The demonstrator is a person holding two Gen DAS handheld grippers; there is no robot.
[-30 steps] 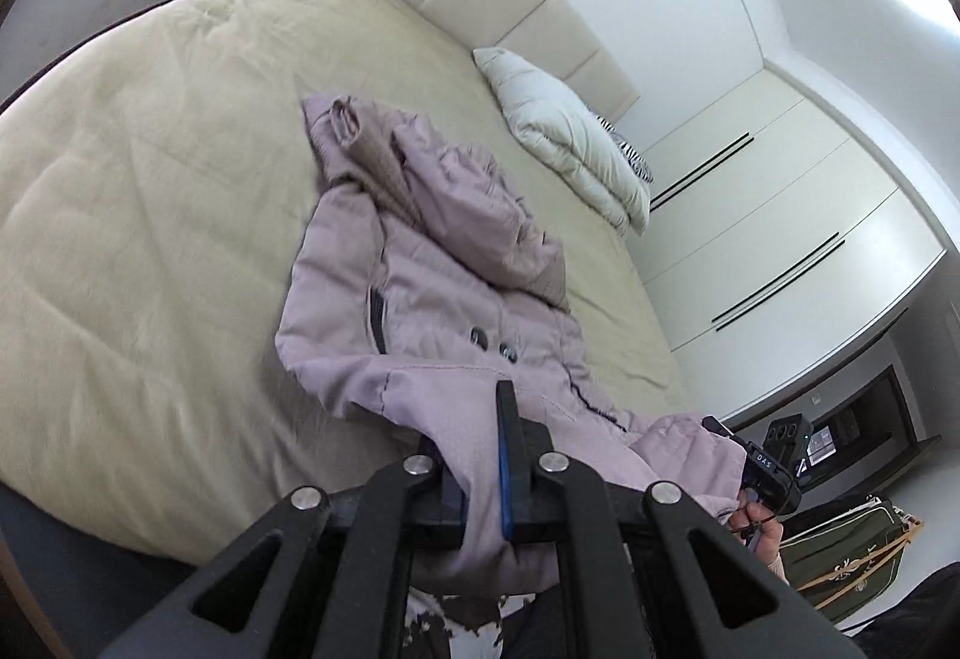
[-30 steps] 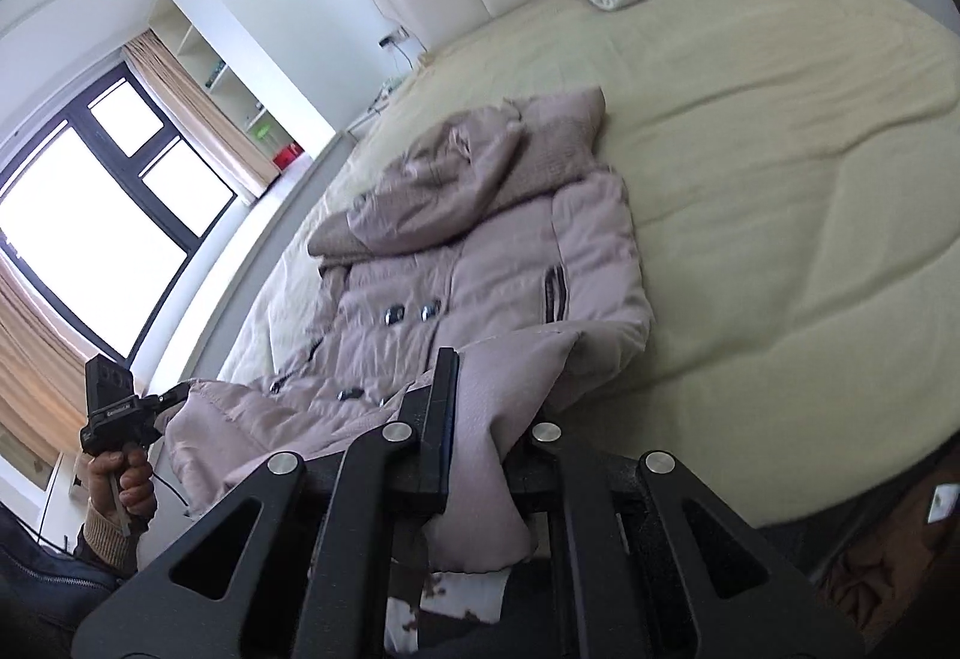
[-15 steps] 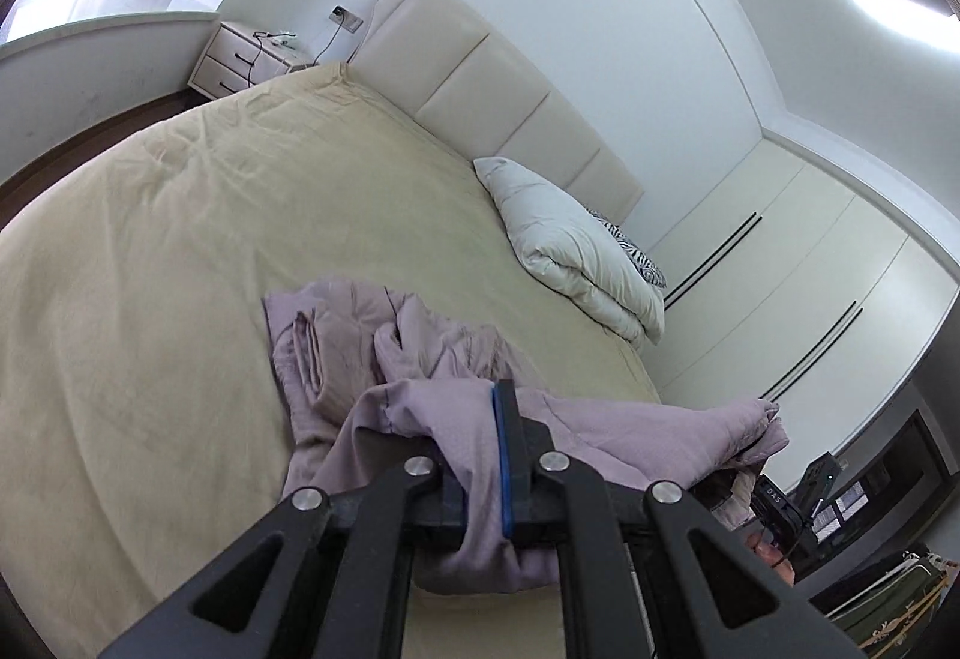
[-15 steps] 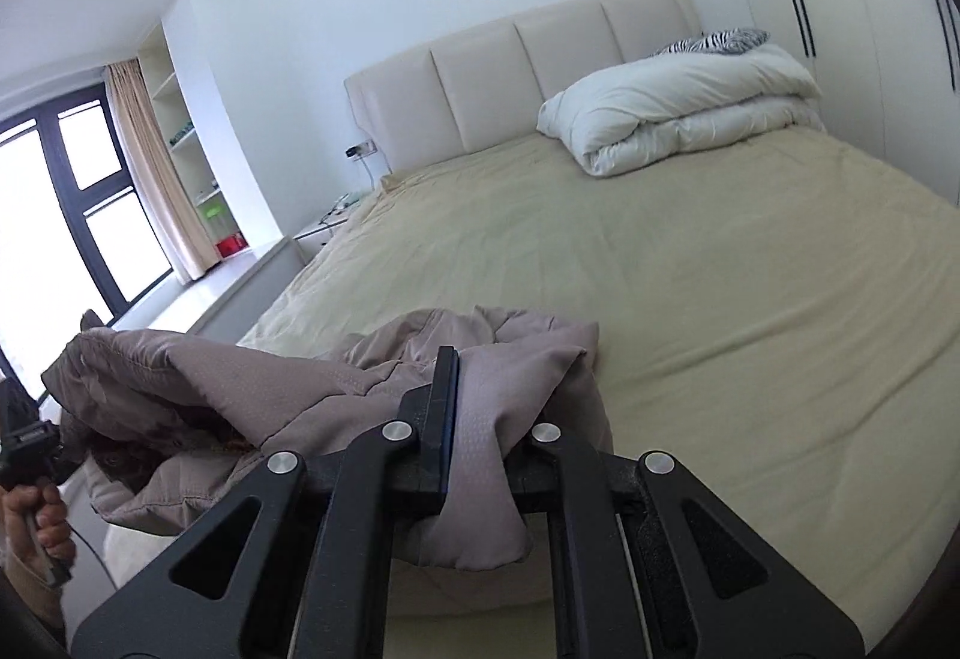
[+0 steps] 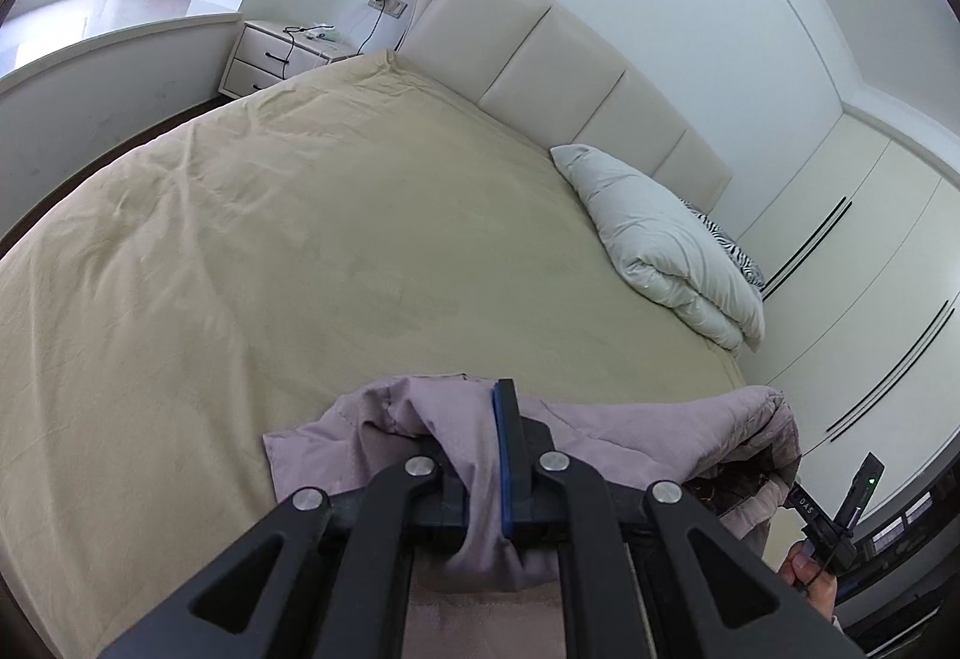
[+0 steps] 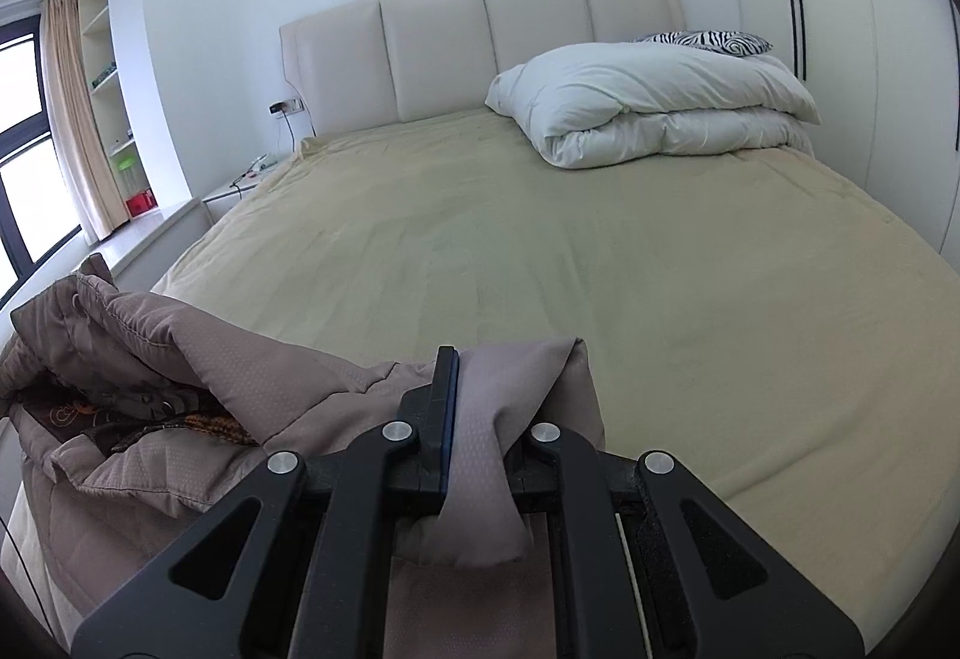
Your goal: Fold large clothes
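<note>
Coat lifted off bed (now bare), both tools clamping its edge.

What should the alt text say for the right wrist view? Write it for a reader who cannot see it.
The right tool is shut on a fold of a mauve padded coat, held up at the foot of a bed with a beige cover. A folded white duvet and a zebra-print pillow lie by the headboard.

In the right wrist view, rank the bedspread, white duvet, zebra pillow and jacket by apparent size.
1. Bedspread
2. Jacket, though its nearness to the camera inflates it
3. White duvet
4. Zebra pillow, mostly hidden behind the duvet
</note>
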